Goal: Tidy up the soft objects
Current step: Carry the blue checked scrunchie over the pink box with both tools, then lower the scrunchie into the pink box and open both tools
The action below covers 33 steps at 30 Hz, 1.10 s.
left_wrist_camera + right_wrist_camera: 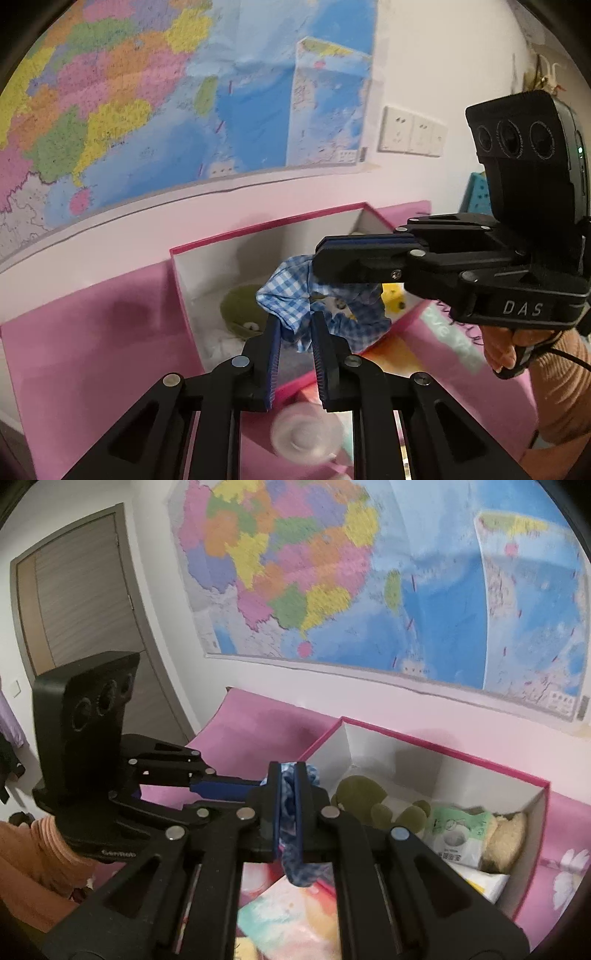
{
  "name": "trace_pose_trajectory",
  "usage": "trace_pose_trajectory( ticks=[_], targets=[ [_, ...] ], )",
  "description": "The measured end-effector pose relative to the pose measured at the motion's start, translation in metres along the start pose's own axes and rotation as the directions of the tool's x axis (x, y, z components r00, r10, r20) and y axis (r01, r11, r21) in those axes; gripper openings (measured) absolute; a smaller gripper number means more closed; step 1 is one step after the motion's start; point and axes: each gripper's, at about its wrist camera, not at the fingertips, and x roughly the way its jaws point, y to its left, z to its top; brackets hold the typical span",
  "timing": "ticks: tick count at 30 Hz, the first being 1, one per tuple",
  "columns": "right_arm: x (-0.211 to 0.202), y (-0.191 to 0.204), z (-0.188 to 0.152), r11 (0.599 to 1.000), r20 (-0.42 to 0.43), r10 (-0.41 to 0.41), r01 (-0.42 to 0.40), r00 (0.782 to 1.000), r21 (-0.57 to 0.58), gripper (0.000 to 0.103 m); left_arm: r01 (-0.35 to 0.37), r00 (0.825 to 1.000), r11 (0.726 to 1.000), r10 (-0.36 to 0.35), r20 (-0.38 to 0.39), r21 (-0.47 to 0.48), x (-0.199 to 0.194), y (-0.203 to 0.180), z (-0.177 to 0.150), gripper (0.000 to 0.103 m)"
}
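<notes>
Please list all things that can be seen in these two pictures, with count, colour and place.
checked cloth: one, blue and white, held above the box by both tools
box: one, pink outside, white inside, open, on the pink surface
green plush: one, inside the box
beige plush: one, inside the box
wall map: one, many colours, behind the box
sockets: white, beside the map
door: one, grey-brown
left tool: black, shut on the cloth
right tool: black, shut on the cloth

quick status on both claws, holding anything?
Left claw: closed on the blue checked cloth.
Right claw: closed on the same cloth.
</notes>
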Motion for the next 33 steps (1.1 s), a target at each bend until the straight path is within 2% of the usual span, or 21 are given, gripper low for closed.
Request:
trace_pose_trajectory(
  ticks=[5,8,11,15,18,20,22,26,29,33],
  targets=[
    [0.019,-0.014,-0.006,0.999,-0.024,-0.014,0.015,1.000,0.036,0.008,-0.036,0.998,0.999,0.036,-0.050,-0.004,0.023,0.004,-0.002,0.016],
    [0.028,-0.025,-0.013,0.996,-0.047,-0.061,0.064,0.997,0.068,0.013,-0.067,0.996,0.998,0.066,-0.065,-0.011,0.031,0.006,-0.004,0.023],
    [0.034,-0.038,-0.024,0.983,-0.103,-0.140,0.151,0.985,0.108,0.018,-0.062,0.996,0.997,0.059,-0.070,-0.042,0.032,0.012,-0.006,0.029],
    [0.025,-0.045,-0.034,0.972,-0.123,-0.177,0.193,0.977,0.134,0.022,-0.046,0.998,0.995,0.041,-0.055,-0.092,0.025,0.022,-0.008,0.036],
    [0.010,-0.040,-0.041,0.975,-0.116,-0.163,0.178,0.980,0.134,0.024,-0.031,0.999,0.992,0.028,-0.029,-0.121,0.014,0.026,-0.012,0.036],
    [0.002,-0.036,-0.045,0.975,-0.113,-0.160,0.175,0.981,0.136,0.033,-0.015,1.000,0.991,0.015,-0.005,-0.133,0.004,0.025,-0.016,0.036],
    [-0.011,-0.031,-0.051,0.977,-0.094,-0.135,0.148,0.986,0.151,0.036,0.000,1.000,0.991,0.002,0.020,-0.134,-0.008,0.022,-0.023,0.036],
    [-0.036,-0.014,-0.068,0.983,-0.072,-0.078,0.089,0.994,0.163,0.038,0.050,0.997,0.992,-0.044,0.056,-0.119,-0.030,0.012,-0.043,0.044],
    [-0.053,-0.001,-0.087,0.984,-0.072,-0.037,0.049,0.997,0.170,0.044,0.078,0.996,0.990,-0.073,0.054,-0.115,-0.040,0.006,-0.063,0.046],
    [-0.062,0.018,-0.116,0.982,-0.102,0.015,0.005,0.995,0.188,0.045,0.099,0.995,0.985,-0.099,0.008,-0.141,-0.041,0.001,-0.094,0.046]
  ],
)
